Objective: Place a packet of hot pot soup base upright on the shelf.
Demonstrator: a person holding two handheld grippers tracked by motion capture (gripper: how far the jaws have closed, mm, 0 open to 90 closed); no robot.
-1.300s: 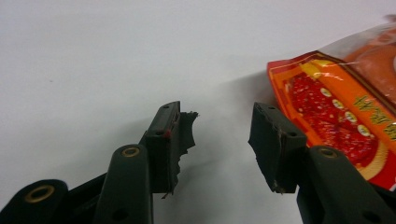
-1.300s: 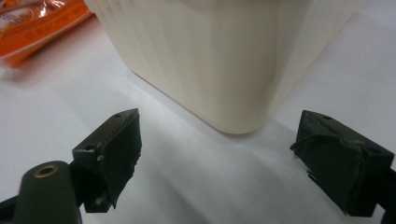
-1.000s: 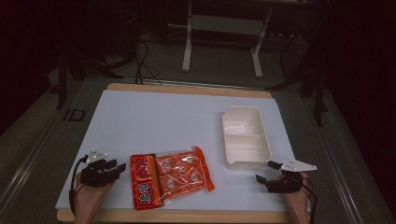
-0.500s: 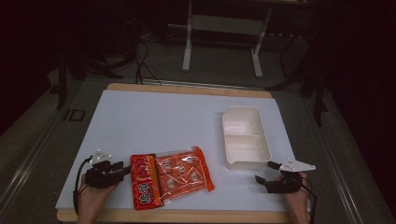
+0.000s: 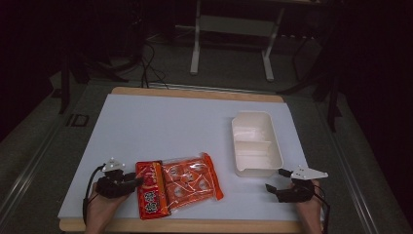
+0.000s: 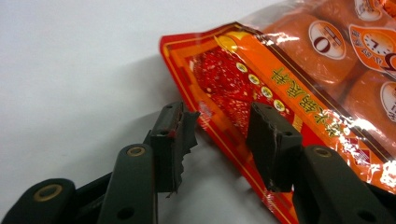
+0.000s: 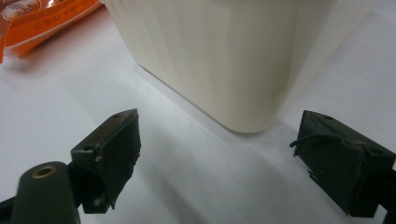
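A: Your left gripper (image 6: 219,135) stood wide at the orange snack packet's (image 5: 178,187) left edge, its jaws having just been closing slightly, one jaw over the wrapper, nothing pinched.

B: And your right gripper (image 7: 219,163) gaped empty just before the cream lunch box's (image 5: 255,144) near corner, packet lying left of it on the white table (image 5: 160,126).

**Bright table, dark room around it**

The white rectangular table top (image 5: 160,126) is lit evenly from above; the room behind is almost black. The shiny orange plastic snack bag (image 6: 299,70) shows white glare. Both gripper views are soft, with blurred near jaws and faint shadows.
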